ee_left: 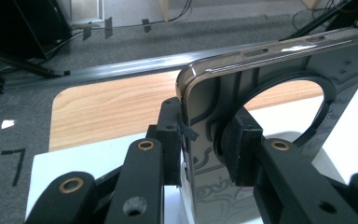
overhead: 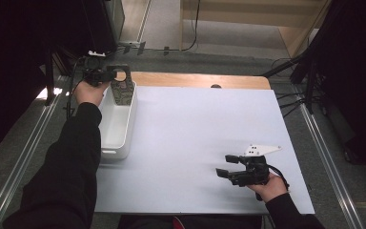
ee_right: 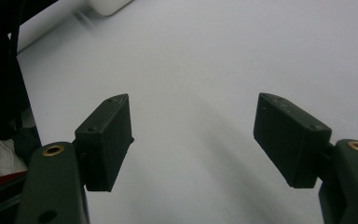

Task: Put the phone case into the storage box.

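The left gripper [overhead: 108,75] pinches a dark, maybe patterned, case [overhead: 122,85] over the white bin [overhead: 116,129]. The right gripper [overhead: 228,167] is spread above the bare counter [overhead: 195,129].

The white bin [overhead: 116,125] lines the table's [overhead: 195,133] left edge and blocks passage there; between it and the right edge the surface lies open.

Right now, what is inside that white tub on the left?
The lower end of a patterned phone case dips into the white tub at its far end, held by the left gripper. The near part looks bare. The floor under the case is hidden.
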Available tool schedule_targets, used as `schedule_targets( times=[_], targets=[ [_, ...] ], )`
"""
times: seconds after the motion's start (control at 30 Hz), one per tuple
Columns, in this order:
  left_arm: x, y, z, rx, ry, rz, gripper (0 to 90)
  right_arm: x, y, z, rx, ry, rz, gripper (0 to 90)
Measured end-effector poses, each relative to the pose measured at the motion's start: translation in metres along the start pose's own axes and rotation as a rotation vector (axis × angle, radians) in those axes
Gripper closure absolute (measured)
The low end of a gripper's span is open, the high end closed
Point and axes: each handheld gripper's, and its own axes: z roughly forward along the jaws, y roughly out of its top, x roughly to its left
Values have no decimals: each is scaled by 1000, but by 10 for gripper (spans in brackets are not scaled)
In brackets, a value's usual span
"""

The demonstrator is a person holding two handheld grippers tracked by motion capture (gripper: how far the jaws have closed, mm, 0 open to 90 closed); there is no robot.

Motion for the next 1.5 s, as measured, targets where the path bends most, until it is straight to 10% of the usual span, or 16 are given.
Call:
schedule_targets(
  times=[0.3,0.73,1.5],
  targets=[
    [1,0,3,-10,-36,-26,683,0,0,0,0,1,0,271],
    [9,3,-1,13,-94,-106,427,0,0,-1,0,3,4,271],
    [0,-2,-48,54,-247,-83,368,-3,8,0,-5,9,-5,265]
  ],
)
